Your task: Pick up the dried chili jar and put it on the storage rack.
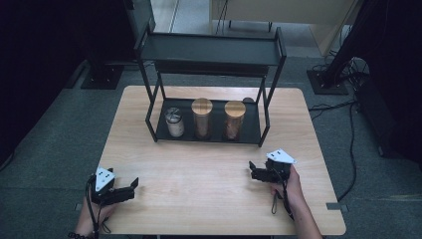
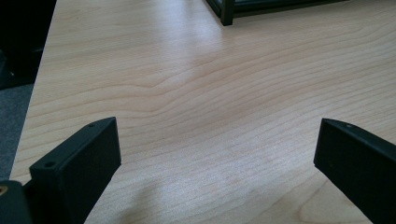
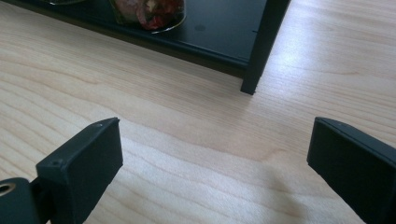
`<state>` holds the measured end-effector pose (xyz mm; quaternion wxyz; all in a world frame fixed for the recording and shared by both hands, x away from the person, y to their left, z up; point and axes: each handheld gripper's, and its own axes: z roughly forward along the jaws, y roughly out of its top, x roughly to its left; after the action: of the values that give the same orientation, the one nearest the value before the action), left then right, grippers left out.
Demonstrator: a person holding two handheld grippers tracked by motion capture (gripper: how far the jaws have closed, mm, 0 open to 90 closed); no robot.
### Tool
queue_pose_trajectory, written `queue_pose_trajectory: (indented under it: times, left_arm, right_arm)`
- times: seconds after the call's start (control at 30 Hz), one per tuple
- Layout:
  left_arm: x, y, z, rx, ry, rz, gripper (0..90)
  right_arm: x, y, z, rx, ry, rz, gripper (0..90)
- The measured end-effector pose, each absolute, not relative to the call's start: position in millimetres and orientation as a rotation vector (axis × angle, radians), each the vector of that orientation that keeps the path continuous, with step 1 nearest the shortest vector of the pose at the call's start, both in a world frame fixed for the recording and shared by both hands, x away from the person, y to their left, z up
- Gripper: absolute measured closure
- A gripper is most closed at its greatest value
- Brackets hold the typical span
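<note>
on the near left part of the desk (image 1: 209, 174), the left hand-held gripper (image 1: 130, 188) lay low over the wood with its jaws spread wide and nothing between them; the left gripper view showed only bare grain in the gap. toward the near right, the right hand-held gripper (image 1: 252, 170) was held in a hand (image 1: 288, 185), its jaws likewise wide apart and empty, pointing toward the black rack (image 1: 209, 135) at the far middle of the desk. on the rack's bottom tray stood 3 jars in a row: a short clear jar (image 1: 174, 122) with a metal lid at the left, a tall jar (image 1: 202, 118) with a wooden lid in the middle, and a second wooden-lidded jar (image 1: 234, 120) at the right. the right gripper view caught the base of a jar (image 3: 148, 13), probably the right one, holding reddish contents, well apart from the jaws, beside the rack's front leg (image 3: 261, 46). the rack's upper shelf (image 1: 209, 50) looked bare.
</note>
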<state>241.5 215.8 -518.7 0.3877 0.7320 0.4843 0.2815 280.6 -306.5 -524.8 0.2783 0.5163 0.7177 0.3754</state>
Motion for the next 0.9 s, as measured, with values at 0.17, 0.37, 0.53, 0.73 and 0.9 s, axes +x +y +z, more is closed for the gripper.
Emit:
queue_pose_trajectory:
  times: [0.17, 0.37, 0.53, 0.73, 0.9]
  left_arm:
    - [241, 217, -519, 1.856, 1.23, 0.711, 0.8]
    - [241, 217, -518, 1.855, 1.229, 0.705, 0.8]
    - [241, 217, -519, 1.853, 1.232, 0.706, 0.7]
    - [242, 217, -519, 1.851, 1.24, 0.71, 0.7]
    - [242, 217, -519, 1.851, 1.24, 0.708, 0.7]
  right_arm:
    - [277, -311, -525, 1.386, 1.923, 1.0, 3.2]
    - [272, -319, -525, 1.394, 1.917, 0.99, 3.2]
    - [267, -326, -525, 1.405, 1.906, 0.985, 3.2]
    - [262, -332, -525, 1.409, 1.902, 0.982, 3.1]
    - [257, -338, -526, 1.418, 1.894, 0.984, 3.2]
